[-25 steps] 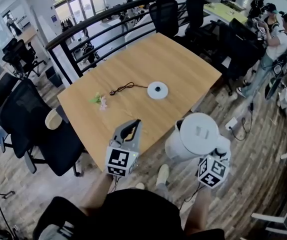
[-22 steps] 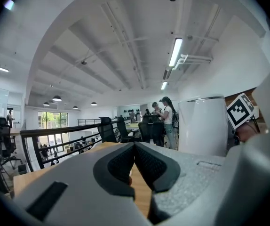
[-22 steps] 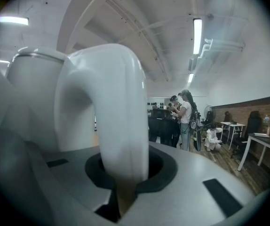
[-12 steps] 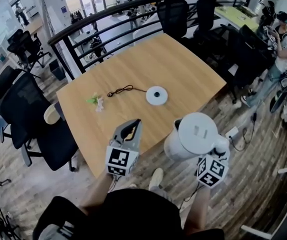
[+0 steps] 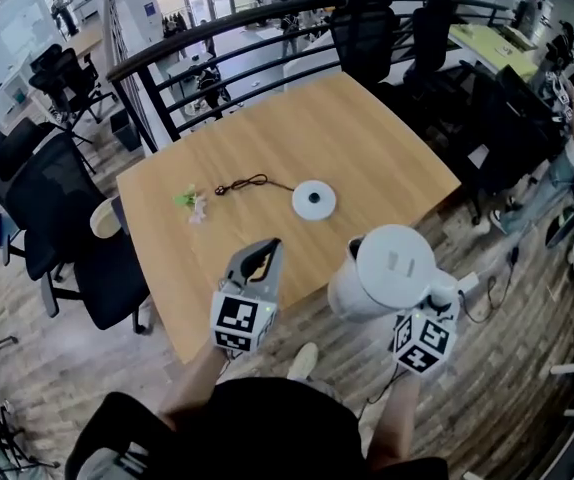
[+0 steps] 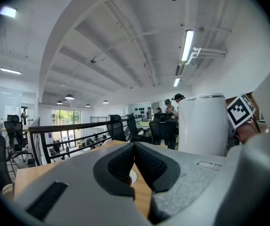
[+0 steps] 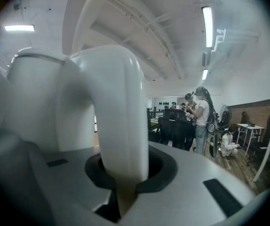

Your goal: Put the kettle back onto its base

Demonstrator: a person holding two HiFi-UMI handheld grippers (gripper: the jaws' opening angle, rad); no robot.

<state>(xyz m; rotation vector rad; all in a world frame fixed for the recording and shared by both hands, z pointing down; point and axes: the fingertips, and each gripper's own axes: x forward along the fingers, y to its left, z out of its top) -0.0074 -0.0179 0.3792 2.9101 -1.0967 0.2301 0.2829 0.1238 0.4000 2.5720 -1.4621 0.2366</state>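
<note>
Head view: kettle (image 5: 385,273) in air at bench (image 5: 367,138) edge, well short of base (image 5: 314,199); right tongs (image 5: 443,296) carry it.
Left gripper view: left tongs (image 6: 134,166) pressed together, empty, prob. spare.
Right gripper view: pinching handle (image 7: 121,117), keeps kettle upright.

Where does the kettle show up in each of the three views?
Head view: kettle lower right, by the table's near edge.
Left gripper view: kettle right of centre, upright.
Right gripper view: kettle fills the left; handle clamped between the jaws.
Shared landmark: black chairs beyond the table.
</note>
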